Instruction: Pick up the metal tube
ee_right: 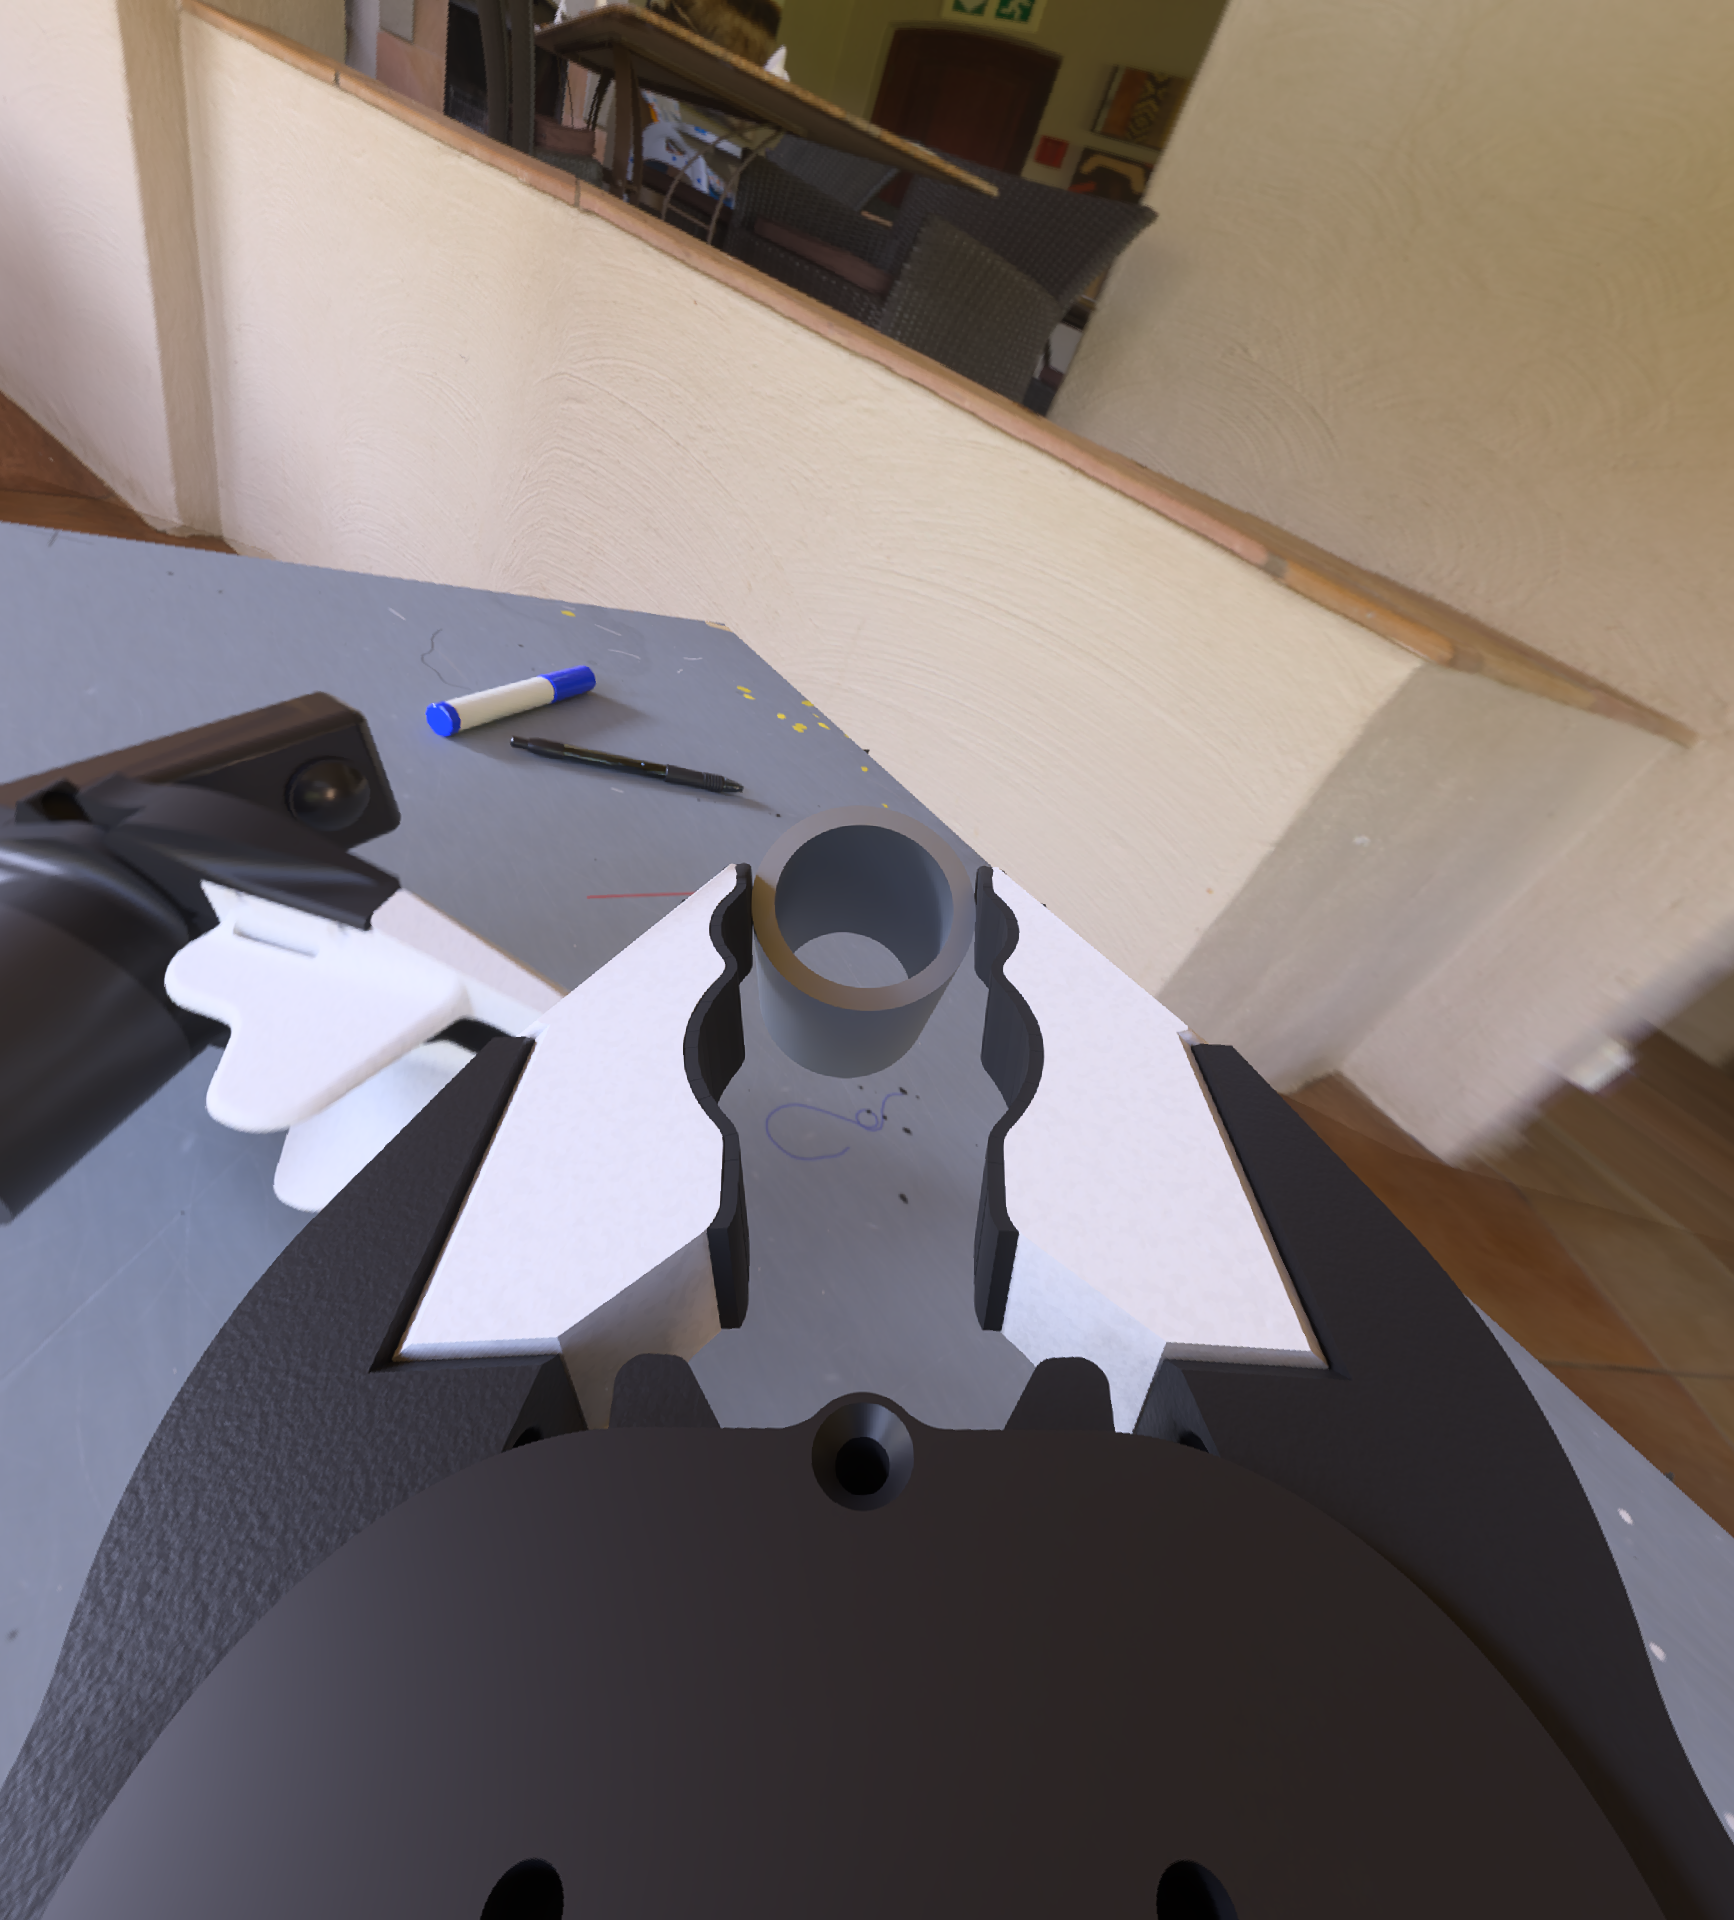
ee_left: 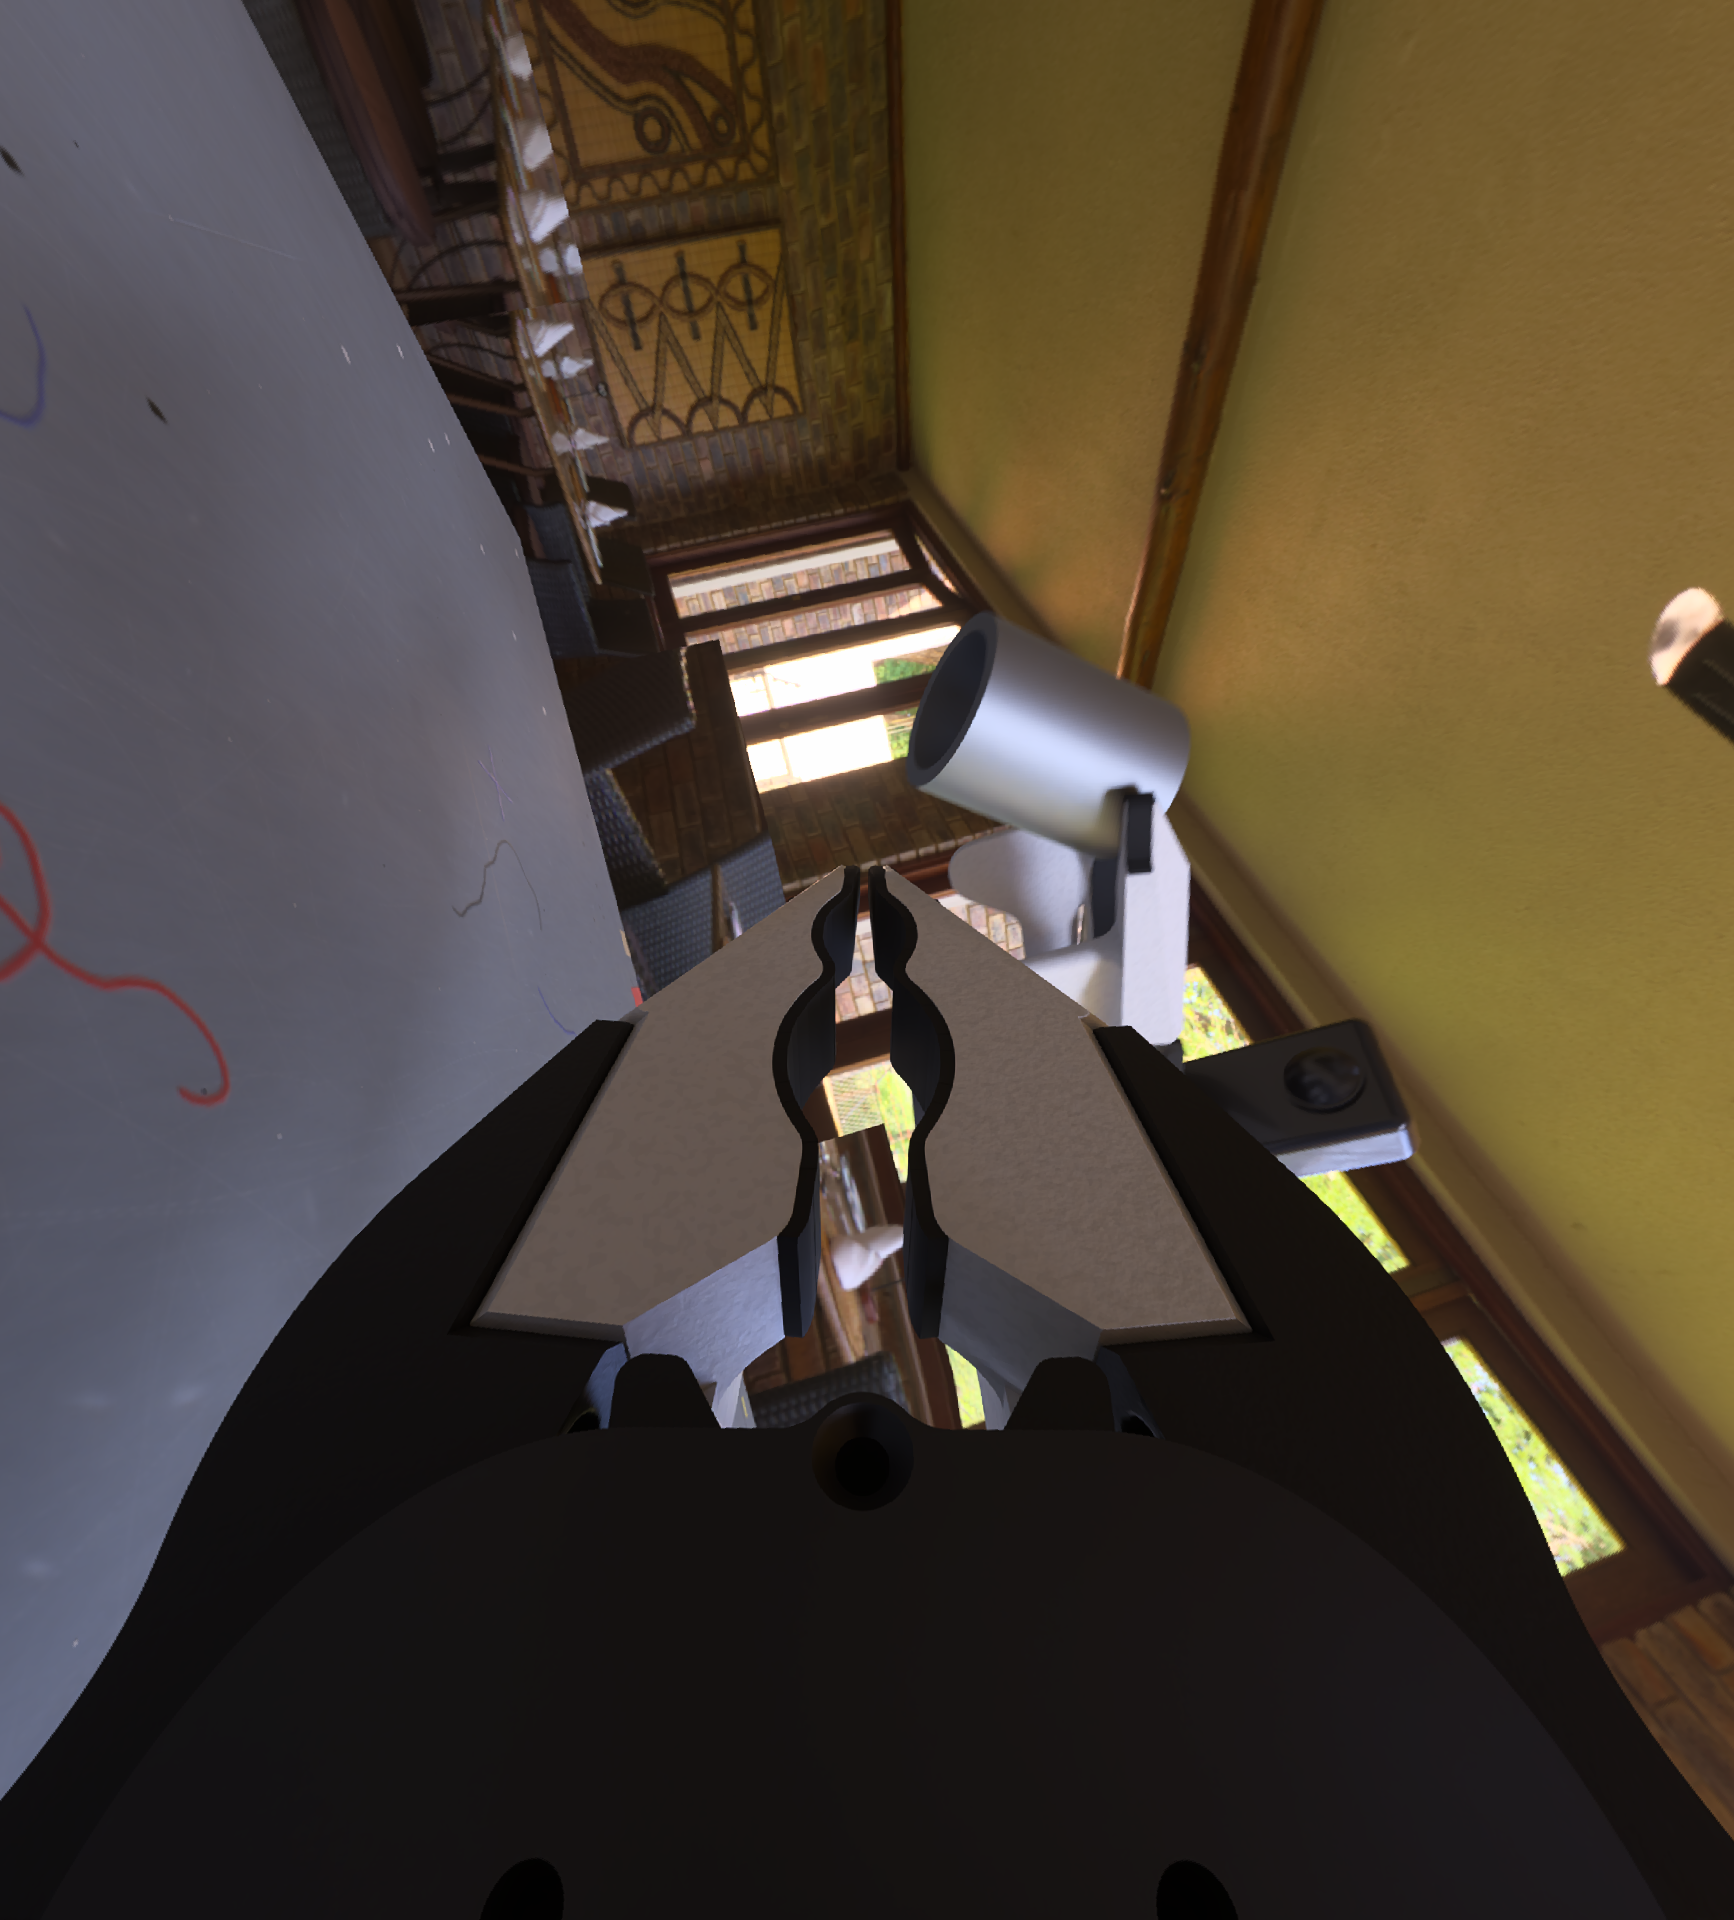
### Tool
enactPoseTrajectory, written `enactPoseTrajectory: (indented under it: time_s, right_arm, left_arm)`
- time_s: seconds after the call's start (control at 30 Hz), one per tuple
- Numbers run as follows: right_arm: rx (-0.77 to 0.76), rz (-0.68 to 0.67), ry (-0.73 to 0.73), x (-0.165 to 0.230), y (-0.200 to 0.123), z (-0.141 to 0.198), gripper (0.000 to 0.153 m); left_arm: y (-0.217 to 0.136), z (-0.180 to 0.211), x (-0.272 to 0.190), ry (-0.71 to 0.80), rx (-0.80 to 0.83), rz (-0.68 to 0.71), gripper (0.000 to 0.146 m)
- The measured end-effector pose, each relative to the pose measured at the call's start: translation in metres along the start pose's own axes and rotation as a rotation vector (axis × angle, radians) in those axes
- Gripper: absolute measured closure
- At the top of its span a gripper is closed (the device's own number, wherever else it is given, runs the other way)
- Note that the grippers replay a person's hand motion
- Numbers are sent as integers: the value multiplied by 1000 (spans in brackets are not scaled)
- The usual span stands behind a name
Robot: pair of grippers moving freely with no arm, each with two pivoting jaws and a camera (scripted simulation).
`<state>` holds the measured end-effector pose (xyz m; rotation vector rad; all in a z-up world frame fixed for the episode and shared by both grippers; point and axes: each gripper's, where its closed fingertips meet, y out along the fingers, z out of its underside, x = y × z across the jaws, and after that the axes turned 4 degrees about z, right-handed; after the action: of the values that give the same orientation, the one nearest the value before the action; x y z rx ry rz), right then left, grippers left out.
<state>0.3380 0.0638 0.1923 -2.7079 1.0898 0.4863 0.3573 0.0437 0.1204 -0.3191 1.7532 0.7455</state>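
Grey desk (ee_right: 219, 1403) below; my right hand-held gripper (ee_right: 863, 894) clamps the metal tube (ee_right: 858, 961) mid-frame, lifted clear. Left hand-held gripper (ee_left: 864, 883) nearly closed, empty, parked aside.

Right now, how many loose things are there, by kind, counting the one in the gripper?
Metal tube: 1, between the right gripper fingertips, off the table
Blue-capped marker: 1, lying on the table
Black pen: 1, lying on the table
Total: 3
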Motion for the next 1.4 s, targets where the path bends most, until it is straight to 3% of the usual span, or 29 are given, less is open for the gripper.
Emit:
enactPoseTrajectory:
  time_s: [0.43,0.77,1.1,1.27,1.4]
  right_arm:
    - [14,93,-67,-5,-25,16,110]
    - [-25,41,-13,7,1,-10,110]
    - [23,72,-91,6,2,13,110]
    - [59,83,-173,11,-9,24,110]
    - [131,111,-331,19,-10,35,110]
  left_arm:
    - [-7,-18,4,-9,-83,-8,144]
    - [5,-2,6,-15,-59,-15,144]
    - [-2,-6,7,-60,-83,2,145]
    - [-5,-16,7,-22,-109,-20,145]
    - [-3,-16,7,45,-108,-71,144]
